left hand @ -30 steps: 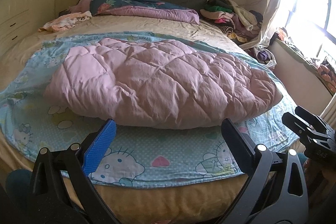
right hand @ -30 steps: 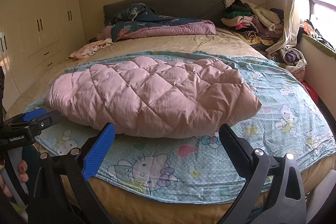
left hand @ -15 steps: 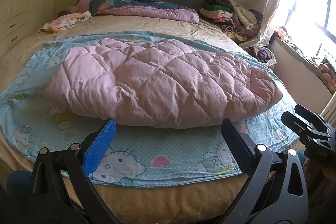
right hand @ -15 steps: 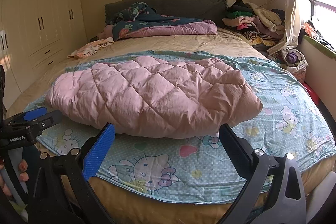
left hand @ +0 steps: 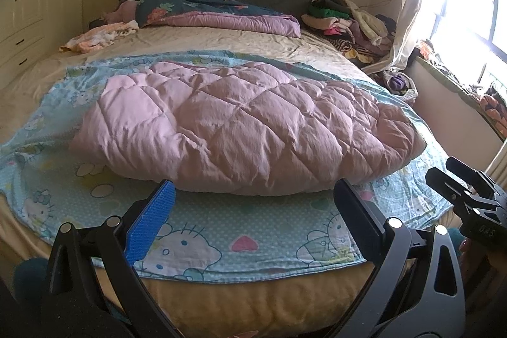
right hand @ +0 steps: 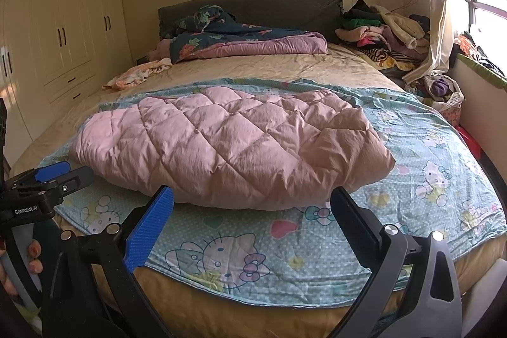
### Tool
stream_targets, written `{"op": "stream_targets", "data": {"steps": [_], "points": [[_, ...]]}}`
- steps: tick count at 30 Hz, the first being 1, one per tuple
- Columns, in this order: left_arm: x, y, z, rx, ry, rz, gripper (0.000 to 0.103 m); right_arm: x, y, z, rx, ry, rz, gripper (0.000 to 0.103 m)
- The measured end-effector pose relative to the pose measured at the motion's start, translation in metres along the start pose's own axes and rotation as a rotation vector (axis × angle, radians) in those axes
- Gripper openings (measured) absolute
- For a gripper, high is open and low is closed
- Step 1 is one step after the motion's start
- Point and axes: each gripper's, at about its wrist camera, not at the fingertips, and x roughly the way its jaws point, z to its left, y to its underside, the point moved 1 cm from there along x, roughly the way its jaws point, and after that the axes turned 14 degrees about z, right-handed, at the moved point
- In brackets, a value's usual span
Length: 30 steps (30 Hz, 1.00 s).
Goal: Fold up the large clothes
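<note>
You hold both grippers back from the foot of the bed [left hand: 253, 303], and neither touches cloth. The left gripper [left hand: 253, 205] has its jaws spread wide with nothing between them; the right gripper [right hand: 252, 206] is the same, jaws apart and empty. That stance suits a start: you probably want both wide so each can take a thick edge.

The pink quilt [left hand: 240, 129] lies in the middle of each frame, already doubled into a puffy slab on the blue cartoon sheet [left hand: 196, 243], its rounded near edge just above your jaws. It sits across the bed, likely so that each gripper can reach one end.

In the right wrist view your hand [right hand: 19, 262] shows at lower left, gripping the left gripper's handle. A clothes pile [right hand: 383, 30] at upper right sits well apart.
</note>
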Motion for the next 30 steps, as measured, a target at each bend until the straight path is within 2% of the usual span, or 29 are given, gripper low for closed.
{"op": "stream_targets", "data": {"steps": [30], "points": [[-0.0036, -0.0006, 0.0012, 0.009, -0.021, 0.002, 0.094, -0.0008, -0.0004, 0.0006, -0.002, 0.003, -0.002, 0.099]]}}
